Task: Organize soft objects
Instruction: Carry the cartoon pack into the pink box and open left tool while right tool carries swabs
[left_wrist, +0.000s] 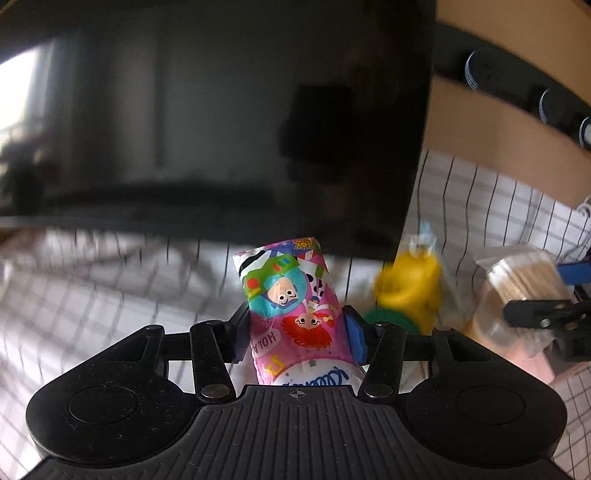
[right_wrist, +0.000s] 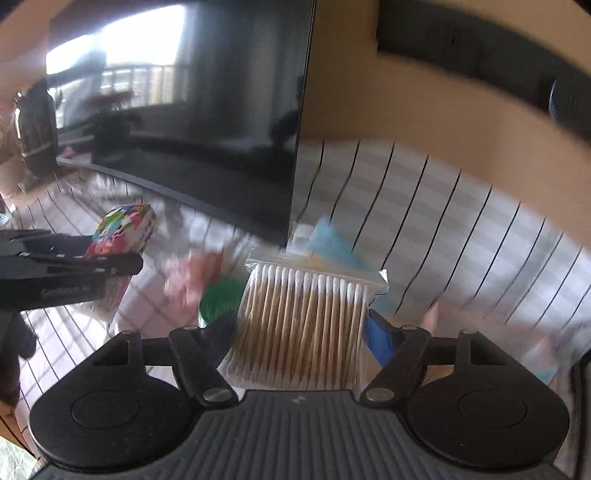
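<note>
A pink cartoon-print tissue pack (left_wrist: 291, 295) stands upright between my left gripper's (left_wrist: 298, 332) blue pads, which press on its two sides and hold it above the checked cloth. The right wrist view shows the same tissue pack (right_wrist: 125, 225) at the left, behind a black finger (right_wrist: 110, 267) of the left gripper. My right gripper (right_wrist: 301, 332) is shut on a clear bag of wooden cotton swabs (right_wrist: 303, 317), also lifted off the cloth. In the left wrist view the swab bag (left_wrist: 524, 284) shows at the far right, in that gripper's black fingers (left_wrist: 535, 314).
A large black TV screen (left_wrist: 221, 110) stands close behind. A white checked cloth (left_wrist: 92, 288) covers the surface. On it lie a yellow item with a green base in a clear bag (left_wrist: 410, 291), a blue packet (right_wrist: 332, 243) and blurred red pieces (right_wrist: 199, 273).
</note>
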